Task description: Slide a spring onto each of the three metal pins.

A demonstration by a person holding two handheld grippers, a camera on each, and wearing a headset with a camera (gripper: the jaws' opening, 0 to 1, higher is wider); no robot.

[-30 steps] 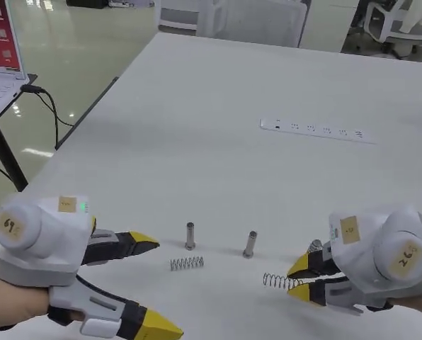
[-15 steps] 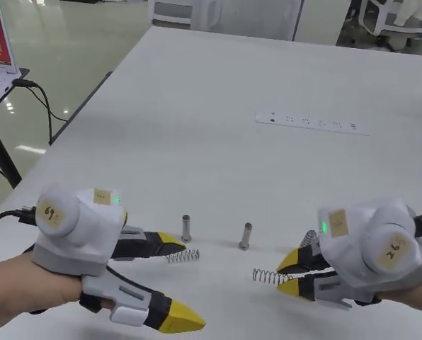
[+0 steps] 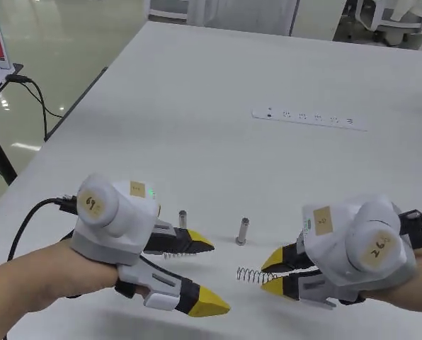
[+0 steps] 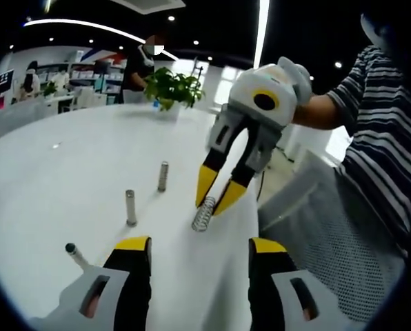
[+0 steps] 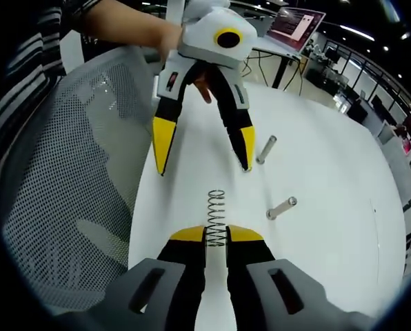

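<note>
The right tongs (image 3: 266, 275) are nearly closed, pinching one end of a spring (image 3: 250, 274). The rest of the coil sticks out past the yellow tips, level above the white surface (image 3: 197, 106) and pointing toward the left tongs (image 3: 212, 276). In the right gripper view the spring (image 5: 216, 217) sits in the narrow slot between the two tips, its free end aimed at the gap of the left tongs (image 5: 204, 160). The left tongs are spread wide and hold nothing.

Two metal pins stand upright close to the near edge of the surface. One pin (image 3: 183, 218) is just beyond the upper jaw of the left tongs. The other pin (image 3: 243, 231) stands between the two tools, just beyond the spring and not touching it. The left gripper view shows three pins in a row: a near pin (image 4: 73, 254), a middle pin (image 4: 130, 207) and a far pin (image 4: 163, 176). In that view the right tongs (image 4: 216, 203) hang beside the far one with the spring (image 4: 203, 214) in their tips. None of the pins carries a spring.

A white power strip (image 3: 310, 118) lies flat well apart from them, toward the far right edge. A grey mesh chair (image 5: 67, 172) stands against the near edge.
</note>
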